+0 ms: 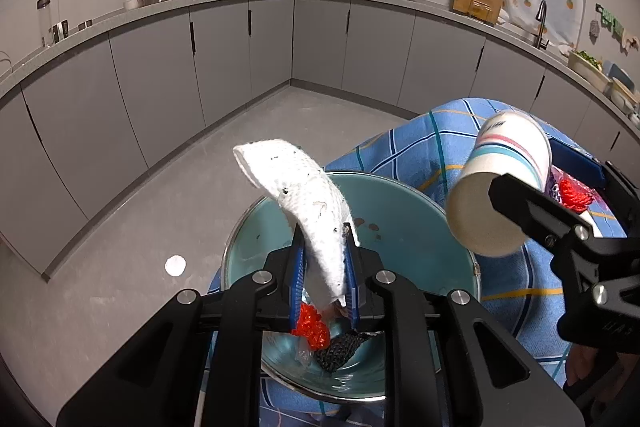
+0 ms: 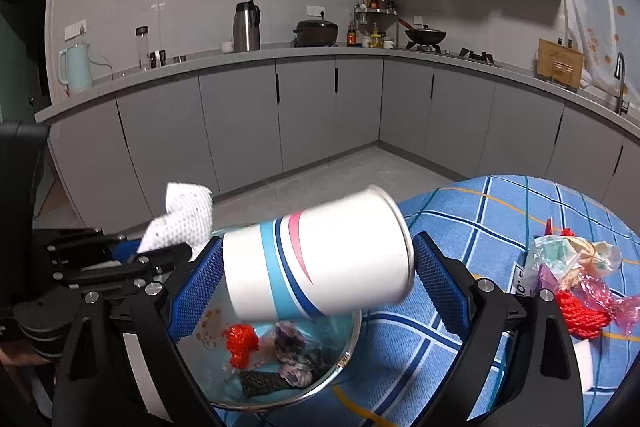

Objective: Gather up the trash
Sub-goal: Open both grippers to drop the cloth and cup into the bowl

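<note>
Here, left gripper [image 1: 325,277] pinching a white foam net [image 1: 304,203], right gripper [image 2: 320,279] clamping a paper cup [image 2: 320,263] (lying sideways), both above the bowl [image 1: 420,203].

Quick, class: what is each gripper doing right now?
Left gripper: shut on the white cloth.
Right gripper: shut on the paper cup.

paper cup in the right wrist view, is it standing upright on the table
No, the paper cup lies sideways between the right gripper's blue fingers, above the bowl.

Home kitchen: stove [image 2: 448,50], cabinets [image 2: 240,115].
</note>
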Tool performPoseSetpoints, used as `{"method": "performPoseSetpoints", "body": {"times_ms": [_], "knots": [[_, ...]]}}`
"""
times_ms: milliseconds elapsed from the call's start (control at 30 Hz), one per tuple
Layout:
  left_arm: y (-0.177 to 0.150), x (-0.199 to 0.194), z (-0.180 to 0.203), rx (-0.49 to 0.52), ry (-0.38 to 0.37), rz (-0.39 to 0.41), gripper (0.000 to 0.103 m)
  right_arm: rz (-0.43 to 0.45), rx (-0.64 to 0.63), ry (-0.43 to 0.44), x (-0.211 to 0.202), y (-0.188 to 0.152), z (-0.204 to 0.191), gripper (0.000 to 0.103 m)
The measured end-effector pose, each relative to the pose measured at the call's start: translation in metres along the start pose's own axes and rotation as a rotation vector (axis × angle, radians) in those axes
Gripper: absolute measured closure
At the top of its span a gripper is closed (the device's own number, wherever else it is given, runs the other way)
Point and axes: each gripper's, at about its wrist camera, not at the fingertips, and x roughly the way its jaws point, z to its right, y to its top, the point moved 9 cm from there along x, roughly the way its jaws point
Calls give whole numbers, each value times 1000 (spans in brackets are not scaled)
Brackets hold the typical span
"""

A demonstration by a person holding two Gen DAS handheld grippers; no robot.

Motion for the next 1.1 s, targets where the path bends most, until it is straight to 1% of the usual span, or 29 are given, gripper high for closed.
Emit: {"method": "performPoseSetpoints", "body": {"times_ms": [133,167,200,267,300,367,767,933,1000,1100], "knots": [[0,1,-1,-2,3,-4,77,12,8,-2,-2,2,1,11],[-1,2,-1,-1,7,-6,68,15,13,-6,-2,3,3,11],[-1,2,-2,-1,10,-6,62,16,18,-8,-3,3,4,11],[-2,3,-2,1,14,-9,59,18,31,-12,-4,3,8,11],[-3,4,-2,1,16,-8,53,19,36,-15,-5,4,10,11],[-3,4,-1,1,21,-6,47,21,43,-20,-7,4,13,11],[2,-5,-3,-13,32,25,32,26,68,-38,-27,-5,24,11],[4,-10,1,-9,34,40,25,16,84,-58,-33,-13,31,11],[3,-12,3,-5,36,43,20,13,91,-67,-37,-17,35,11],[0,-14,10,-1,31,44,17,10,93,-87,-43,-22,44,11]]}}
